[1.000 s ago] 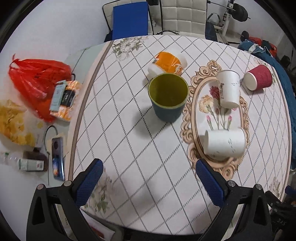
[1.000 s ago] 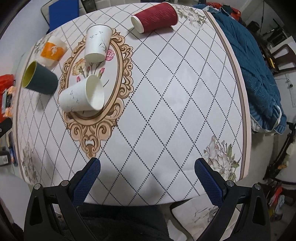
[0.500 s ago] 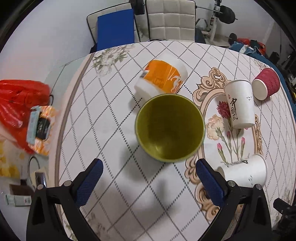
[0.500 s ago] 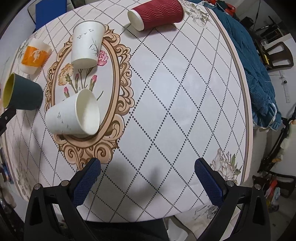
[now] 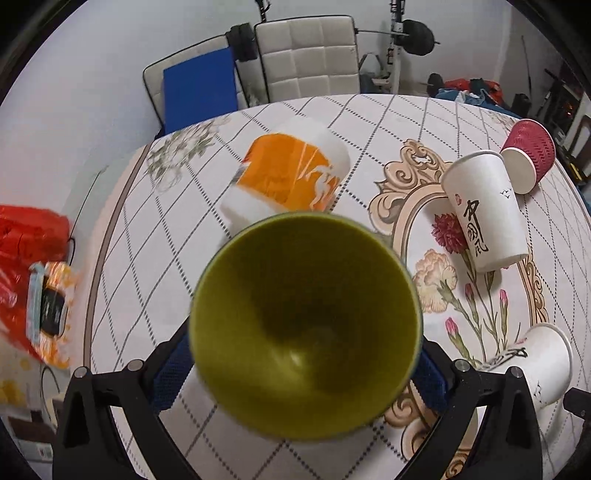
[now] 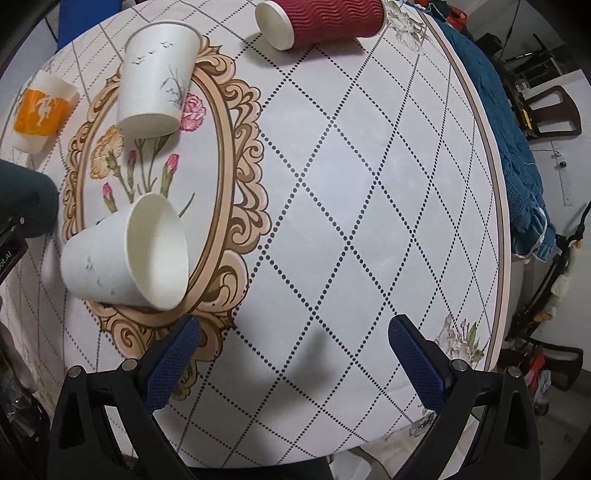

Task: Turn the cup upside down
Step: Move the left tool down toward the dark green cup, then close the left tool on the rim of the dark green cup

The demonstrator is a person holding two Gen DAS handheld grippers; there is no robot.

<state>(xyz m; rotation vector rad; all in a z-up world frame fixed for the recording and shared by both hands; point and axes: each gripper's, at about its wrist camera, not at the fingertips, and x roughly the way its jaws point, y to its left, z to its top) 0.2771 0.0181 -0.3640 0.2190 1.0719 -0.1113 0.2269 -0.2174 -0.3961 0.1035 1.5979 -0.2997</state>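
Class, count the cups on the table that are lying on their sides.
3: the orange-and-white cup at the far left, the maroon ribbed cup at the far edge, and a white paper cup on the oval's near end.

- The blue fingertips of the left gripper (image 5: 304, 373) are mostly hidden behind the green cup (image 5: 306, 325); contact with its wall cannot be judged.
- The cup's outside is concealed by its own rim in the left wrist view.
- In the right wrist view, the cup (image 6: 26, 201) is cut off by the left edge.
- The orange-and-white cup (image 5: 288, 181) is blurred and partly covered.
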